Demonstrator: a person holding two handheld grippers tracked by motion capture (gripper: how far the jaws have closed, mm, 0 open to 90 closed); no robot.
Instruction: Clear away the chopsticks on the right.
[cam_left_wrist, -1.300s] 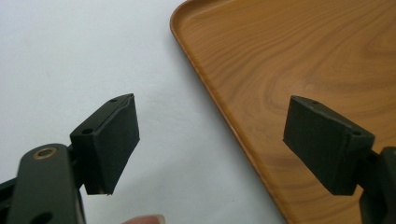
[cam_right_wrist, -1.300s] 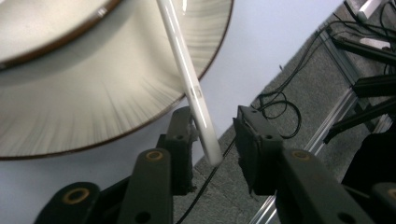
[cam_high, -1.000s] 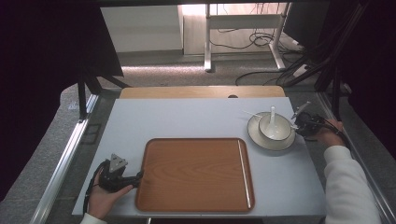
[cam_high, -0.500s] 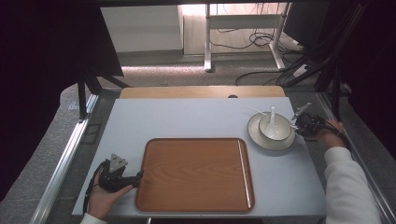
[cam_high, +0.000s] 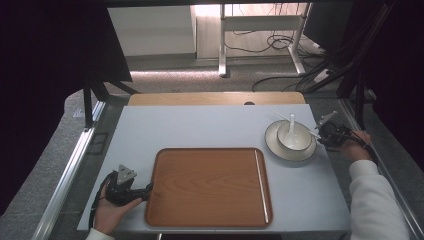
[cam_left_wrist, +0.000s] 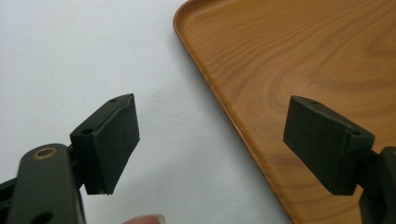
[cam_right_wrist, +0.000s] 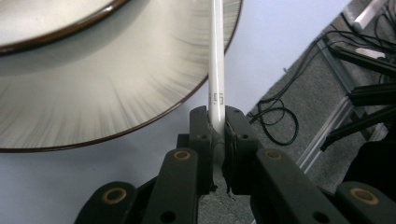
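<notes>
A white chopstick (cam_right_wrist: 215, 56) lies across the rim of a pale plate (cam_right_wrist: 116, 93) and runs back between the pads of my right gripper (cam_right_wrist: 217, 116). Those jaws have just been closing and now press on it. From above, the right gripper (cam_high: 320, 134) sits at the plate's (cam_high: 280, 149) right edge. The plate carries a white bowl (cam_high: 295, 140) with a spoon (cam_high: 291, 122) in it. My left gripper (cam_left_wrist: 210, 140) is open, one jaw over the white table and the other over the wooden tray (cam_left_wrist: 303, 56), whose left rim passes between them. From above, the left gripper (cam_high: 146, 190) lies at the tray's (cam_high: 210, 190) left edge.
The white table (cam_high: 200, 127) ends close to the plate on the right, with an aluminium rail (cam_high: 385, 175) beyond it. A wooden board (cam_high: 215, 98) borders the far edge. Cables (cam_right_wrist: 280, 121) lie on the grey floor past the table.
</notes>
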